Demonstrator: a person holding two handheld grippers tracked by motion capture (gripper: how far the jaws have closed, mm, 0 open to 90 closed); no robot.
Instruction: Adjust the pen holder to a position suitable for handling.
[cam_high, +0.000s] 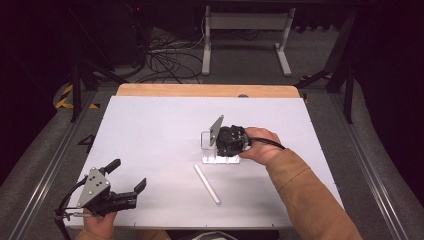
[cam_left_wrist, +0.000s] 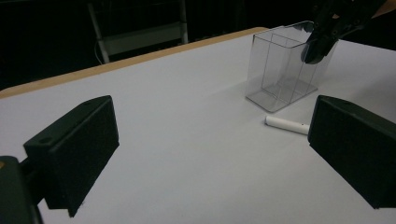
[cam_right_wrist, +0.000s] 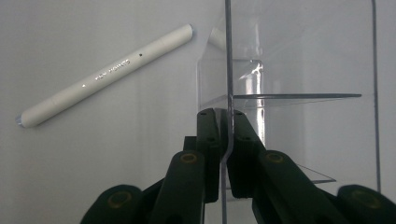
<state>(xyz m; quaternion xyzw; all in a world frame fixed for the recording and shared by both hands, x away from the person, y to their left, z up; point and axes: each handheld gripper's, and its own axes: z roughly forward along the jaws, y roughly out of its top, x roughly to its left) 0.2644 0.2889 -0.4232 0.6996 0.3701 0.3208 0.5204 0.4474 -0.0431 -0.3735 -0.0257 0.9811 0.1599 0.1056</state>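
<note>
High view looks down; both tool views, nearer, share the clear box (cam_left_wrist: 285, 70) and pen (cam_right_wrist: 105, 74).

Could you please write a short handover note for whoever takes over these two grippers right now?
Right gripper: shut on one wall of the clear two-compartment plastic box, which stands upright mid-table.
Left gripper: open, holding nothing, at the near left of the white table.
White cylindrical pen: lying flat on the table just in front of the box, untouched.
Done: box steadied.
Left, probably: pick up the pen with the left gripper and put it in a compartment; both look empty.
</note>
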